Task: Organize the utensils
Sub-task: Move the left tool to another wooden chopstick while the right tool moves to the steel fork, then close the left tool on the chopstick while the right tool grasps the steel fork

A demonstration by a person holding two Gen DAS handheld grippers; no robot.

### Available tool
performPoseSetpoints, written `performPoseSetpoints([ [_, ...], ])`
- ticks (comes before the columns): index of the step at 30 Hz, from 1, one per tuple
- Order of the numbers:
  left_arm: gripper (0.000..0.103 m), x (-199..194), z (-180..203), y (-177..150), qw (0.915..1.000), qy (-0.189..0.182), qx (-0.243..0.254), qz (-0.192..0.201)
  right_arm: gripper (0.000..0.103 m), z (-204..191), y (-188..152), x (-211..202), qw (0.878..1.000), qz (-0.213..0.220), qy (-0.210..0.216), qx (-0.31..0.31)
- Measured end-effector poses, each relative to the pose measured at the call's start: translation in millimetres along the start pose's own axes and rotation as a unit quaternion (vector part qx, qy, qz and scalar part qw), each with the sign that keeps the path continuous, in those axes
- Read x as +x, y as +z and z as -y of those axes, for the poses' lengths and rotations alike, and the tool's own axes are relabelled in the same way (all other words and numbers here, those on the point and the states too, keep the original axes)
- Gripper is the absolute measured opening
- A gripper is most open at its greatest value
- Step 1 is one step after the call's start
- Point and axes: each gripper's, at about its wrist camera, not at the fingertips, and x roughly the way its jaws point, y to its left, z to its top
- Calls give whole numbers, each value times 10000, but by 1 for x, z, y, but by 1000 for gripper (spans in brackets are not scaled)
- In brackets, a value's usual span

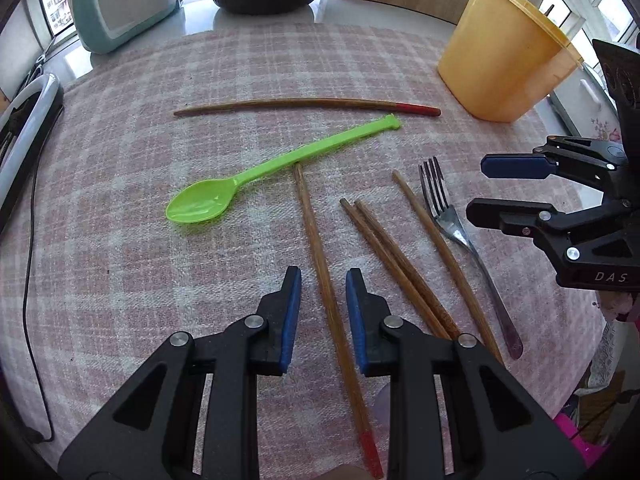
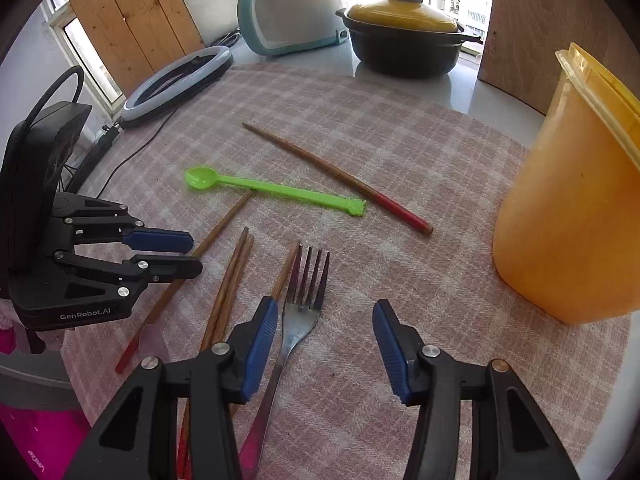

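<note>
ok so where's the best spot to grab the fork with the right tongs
Take the fork at the narrow neck just below the tines, coming straight down from above with the pads across its width. It lies flat on the cloth, so only its thin sides offer purchase. A chopstick lies close along its left side; the right tongs are open over it.

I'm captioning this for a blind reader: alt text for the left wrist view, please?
The left gripper straddles a chopstick on a plaid cloth, pads not touching it. A green spoon, more chopsticks, fork and yellow tub lie beyond.
</note>
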Motion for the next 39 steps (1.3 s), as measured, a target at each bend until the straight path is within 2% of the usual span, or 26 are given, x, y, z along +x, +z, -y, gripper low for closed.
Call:
performPoseSetpoints([
  [6, 22, 2, 8, -1, 9993, 268, 245, 107, 51, -4, 12, 22, 9996, -204, -48, -194],
  [8, 16, 3, 9, -2, 9986, 396, 329, 156, 47, -4, 14, 27, 9994, -260, -48, -216],
  [13, 11, 2, 12, -3, 9971, 488, 523, 244, 44, -5, 19, 31, 9992, -234, -106, -300],
  [15, 9, 2, 11, -3, 9974, 458, 497, 244, 41, -8, 19, 32, 9989, -233, -142, -373],
  [20, 7, -1, 2, -2, 9989, 281, 308, 197, 27, -14, 21, 32, 9985, -231, -175, -465],
  [30, 4, -5, -8, -4, 9998, 85, 33, 164, 20, -12, 18, 26, 9996, -159, 5, -246],
  [31, 4, -5, -8, -4, 9998, 83, 28, 165, 18, -13, 18, 25, 9996, -145, -5, -244],
  [32, 4, -5, -8, -4, 9998, 78, 24, 165, 11, -13, 17, 23, 9996, -118, -12, -245],
  [35, 4, -5, -8, -5, 9998, 70, 17, 168, 6, -16, 18, 18, 9996, -79, -36, -265],
  [39, 4, -5, -7, -5, 9998, 87, 29, 177, 6, -17, 19, 19, 9997, -99, -25, -233],
])
